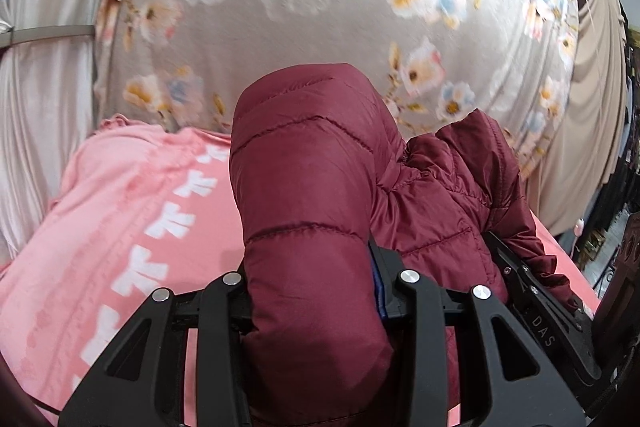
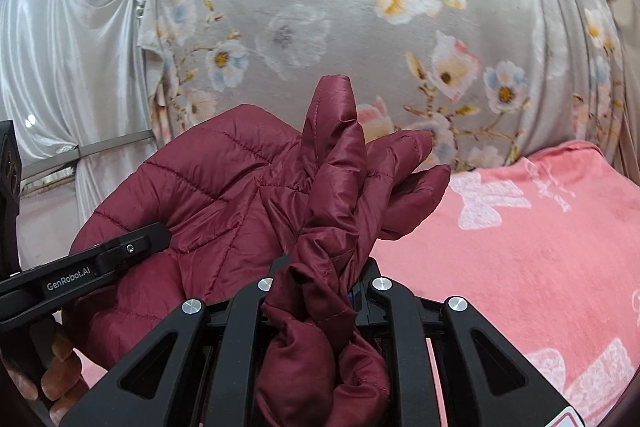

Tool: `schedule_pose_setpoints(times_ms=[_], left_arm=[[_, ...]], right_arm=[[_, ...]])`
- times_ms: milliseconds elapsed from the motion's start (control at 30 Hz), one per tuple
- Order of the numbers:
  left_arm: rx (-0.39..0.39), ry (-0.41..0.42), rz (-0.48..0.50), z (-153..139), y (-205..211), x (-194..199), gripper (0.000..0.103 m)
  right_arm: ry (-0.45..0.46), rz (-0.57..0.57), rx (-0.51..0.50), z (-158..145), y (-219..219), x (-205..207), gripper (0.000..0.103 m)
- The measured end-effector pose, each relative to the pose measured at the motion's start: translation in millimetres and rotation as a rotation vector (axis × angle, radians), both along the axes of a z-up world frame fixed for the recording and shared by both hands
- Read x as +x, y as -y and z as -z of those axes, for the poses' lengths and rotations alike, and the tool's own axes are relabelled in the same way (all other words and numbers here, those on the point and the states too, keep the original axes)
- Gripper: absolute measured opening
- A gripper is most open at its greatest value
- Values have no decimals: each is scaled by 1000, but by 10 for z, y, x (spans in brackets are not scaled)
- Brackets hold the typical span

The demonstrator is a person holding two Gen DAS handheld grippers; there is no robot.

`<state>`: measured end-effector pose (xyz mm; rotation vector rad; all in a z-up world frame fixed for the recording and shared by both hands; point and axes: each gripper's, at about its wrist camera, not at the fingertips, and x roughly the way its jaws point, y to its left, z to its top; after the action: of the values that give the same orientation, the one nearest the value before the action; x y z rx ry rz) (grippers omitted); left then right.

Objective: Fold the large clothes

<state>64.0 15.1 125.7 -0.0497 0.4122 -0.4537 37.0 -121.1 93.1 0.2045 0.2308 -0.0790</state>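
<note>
Both grippers, left [image 1: 316,291] & right [image 2: 316,291], are pinching the maroon puffer jacket [image 1: 308,163] above pink blanket [image 1: 132,187].

Ahead of us the puffy maroon jacket [image 1: 312,187] fills the near middle. To the left the pink blanket [image 1: 120,207] lies free; far behind, the floral hanging cloth [image 1: 320,7] closes the way.

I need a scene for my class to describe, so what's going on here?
A person holds a gripper in each hand, and both are shut on a maroon puffer jacket. The left gripper clamps a thick padded fold; the right gripper pinches a bunched, thinner part. The jacket is lifted above a pink blanket, with a floral cloth behind. No fold is finished yet.
</note>
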Motion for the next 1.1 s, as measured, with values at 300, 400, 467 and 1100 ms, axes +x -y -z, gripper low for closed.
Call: schedule_pose_setpoints(times_ms=[300, 400, 467, 1100], left_arm=[[-26, 88, -26, -78, -468, 125, 36], [-32, 126, -15, -84, -566, 194, 36], [-37, 151, -4, -69, -611, 269, 36], [28, 4, 13, 1358, -428, 1744, 36]], right_arm=[[53, -22, -105, -143, -419, 173, 14], [68, -21, -121, -149, -472, 295, 14], [70, -21, -129, -114, -494, 403, 14], [-211, 10, 10, 1416, -102, 1804, 16]])
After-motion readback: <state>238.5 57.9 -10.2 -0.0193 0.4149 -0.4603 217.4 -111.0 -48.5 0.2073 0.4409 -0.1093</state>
